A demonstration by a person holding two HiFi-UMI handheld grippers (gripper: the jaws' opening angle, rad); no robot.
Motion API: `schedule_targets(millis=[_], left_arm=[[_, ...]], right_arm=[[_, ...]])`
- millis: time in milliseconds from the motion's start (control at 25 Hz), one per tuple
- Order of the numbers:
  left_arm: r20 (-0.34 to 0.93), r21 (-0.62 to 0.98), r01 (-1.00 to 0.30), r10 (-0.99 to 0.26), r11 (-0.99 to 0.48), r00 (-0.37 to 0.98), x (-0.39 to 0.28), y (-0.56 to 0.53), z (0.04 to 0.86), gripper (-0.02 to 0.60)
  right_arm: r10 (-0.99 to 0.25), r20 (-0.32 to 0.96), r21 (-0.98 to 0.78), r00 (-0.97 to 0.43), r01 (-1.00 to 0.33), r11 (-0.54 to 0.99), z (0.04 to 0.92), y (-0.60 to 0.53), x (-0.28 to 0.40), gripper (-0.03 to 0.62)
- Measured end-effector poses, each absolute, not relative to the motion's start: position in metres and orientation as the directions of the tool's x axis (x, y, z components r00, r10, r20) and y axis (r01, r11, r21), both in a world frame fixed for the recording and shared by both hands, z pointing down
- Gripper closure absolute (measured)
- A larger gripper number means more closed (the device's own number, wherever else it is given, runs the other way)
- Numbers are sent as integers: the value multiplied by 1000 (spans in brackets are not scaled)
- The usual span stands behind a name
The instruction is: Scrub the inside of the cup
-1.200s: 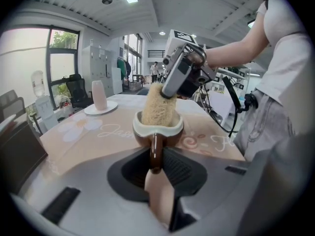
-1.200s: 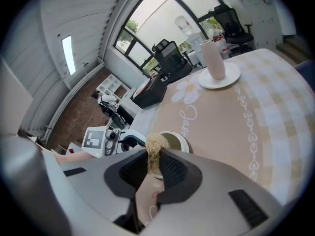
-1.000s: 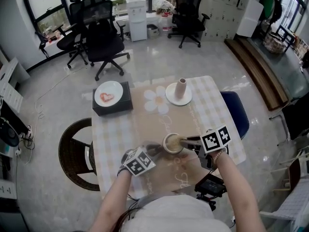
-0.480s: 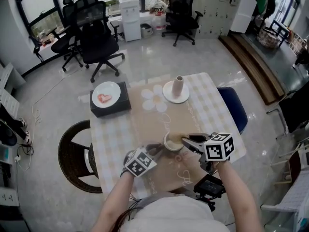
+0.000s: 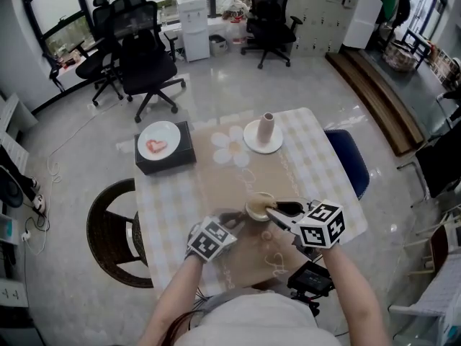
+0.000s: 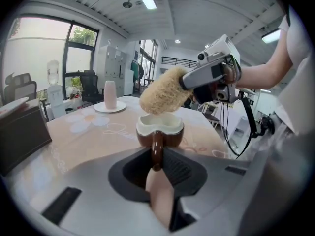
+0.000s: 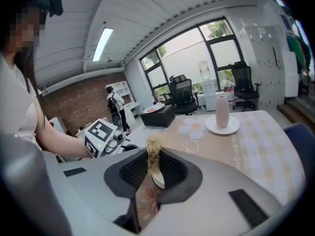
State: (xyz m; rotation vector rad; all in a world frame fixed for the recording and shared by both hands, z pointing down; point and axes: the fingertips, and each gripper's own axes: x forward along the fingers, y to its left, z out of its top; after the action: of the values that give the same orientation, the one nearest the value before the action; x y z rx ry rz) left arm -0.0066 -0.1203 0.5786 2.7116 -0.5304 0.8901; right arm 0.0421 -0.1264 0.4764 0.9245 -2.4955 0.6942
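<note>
Left hand-held gripper [image 6: 157, 167]: jaws clamped tight on the cup's brown handle [image 6: 157, 149], nothing else in them. Cup [image 6: 160, 129] is brown outside, white inside, mouth up, held straight out ahead of the jaws. In the head view the cup [image 5: 258, 206] sits over the tan runner near the person's edge of the tabletop [image 5: 317, 164], between the 2 grippers. Can't tell if its base touches the cloth or is lifted off it.

Right hand-held gripper [image 7: 153, 170]: jaws closed on a straw-coloured fibrous scrubber [image 7: 154, 151], gripped by its near end. From the left gripper view the scrubber's bushy head [image 6: 160, 96] comes in tilted from the right, its lower end at the cup's rim and most of it above the rim. How deep it reaches inside isn't visible.

Head view: both grippers face each other across the cup, left [image 5: 234, 220] and right [image 5: 277, 212].

Far side of the tabletop: 1 pale vase [image 5: 267, 127] upright on a white saucer [image 5: 253, 144]; at the far left corner, a black box [image 5: 169, 157] with a white plate [image 5: 160, 140] on top. Both are well apart from the cup.
</note>
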Motion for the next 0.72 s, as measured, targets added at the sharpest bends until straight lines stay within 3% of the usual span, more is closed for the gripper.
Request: schedule_targets(millis=[360,720], left_arm=[[670,27,-384,-268,-923,692,-9,-116,595,515],[693,2,-419,-301,-908,655,-10,-116,599,515]], right_arm=[[-296,732,-29,-614,-461,887,498,-123,15,531],[-241,818,120,-522,-255,960,501,-130,1,531]])
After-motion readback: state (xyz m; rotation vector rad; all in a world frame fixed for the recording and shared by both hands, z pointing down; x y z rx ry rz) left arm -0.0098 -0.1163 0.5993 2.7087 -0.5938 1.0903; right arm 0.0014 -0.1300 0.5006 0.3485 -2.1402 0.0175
